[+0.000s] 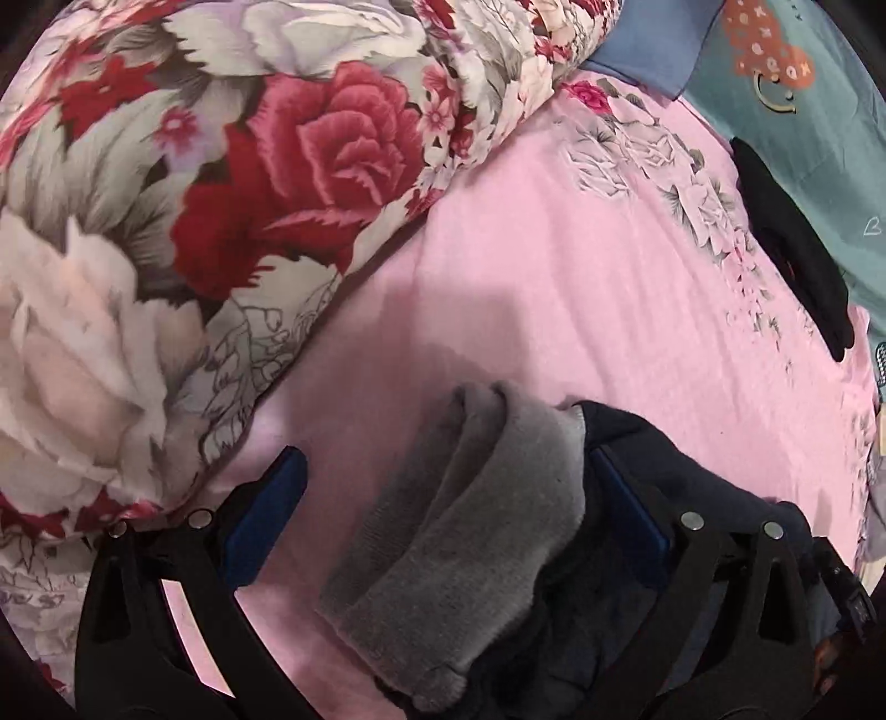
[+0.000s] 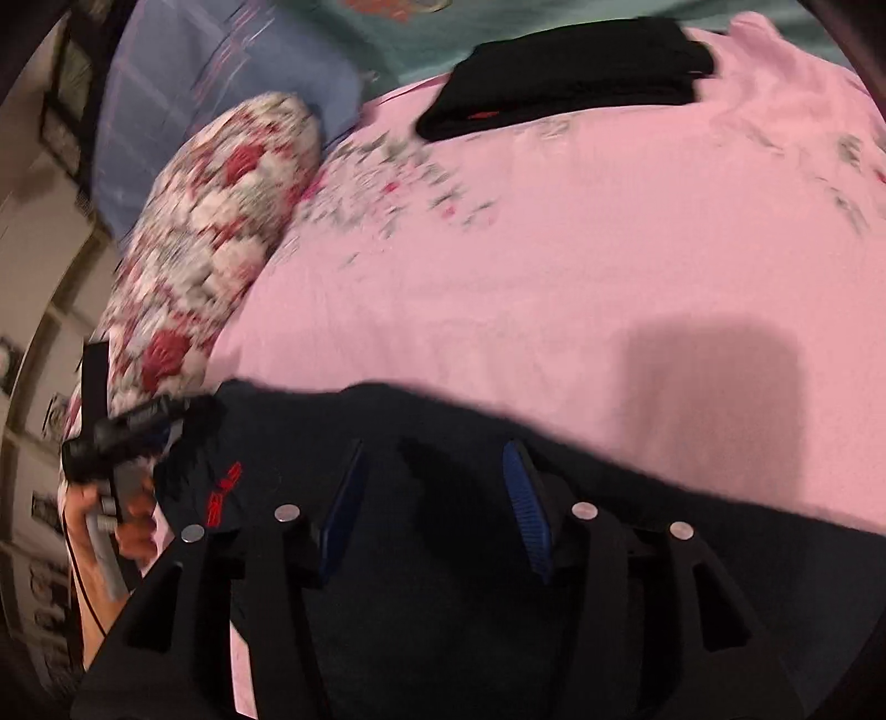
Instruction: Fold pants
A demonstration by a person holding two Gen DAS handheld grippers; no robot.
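Note:
Dark navy pants (image 2: 443, 415) with a red logo (image 2: 221, 493) lie along the near side of a pink bed sheet (image 2: 554, 249). In the left wrist view their grey fleece lining (image 1: 470, 526) is turned out beside the dark cloth (image 1: 692, 476). My left gripper (image 1: 443, 487) is open, its blue pads (image 1: 266, 515) wide apart on either side of the grey lining. My right gripper (image 2: 434, 493) hangs over the dark cloth, its pads (image 2: 526, 509) apart and pressing on nothing. At the pants' left end a hand (image 2: 133, 526) holds the left gripper (image 2: 166, 421).
A bulky floral quilt (image 1: 221, 194) lies along the left of the sheet (image 1: 554, 277). A folded black garment (image 1: 792, 243) rests at the far edge, also in the right wrist view (image 2: 576, 72). Teal bedding (image 1: 819, 138) and a blue pillow (image 1: 648, 44) lie beyond.

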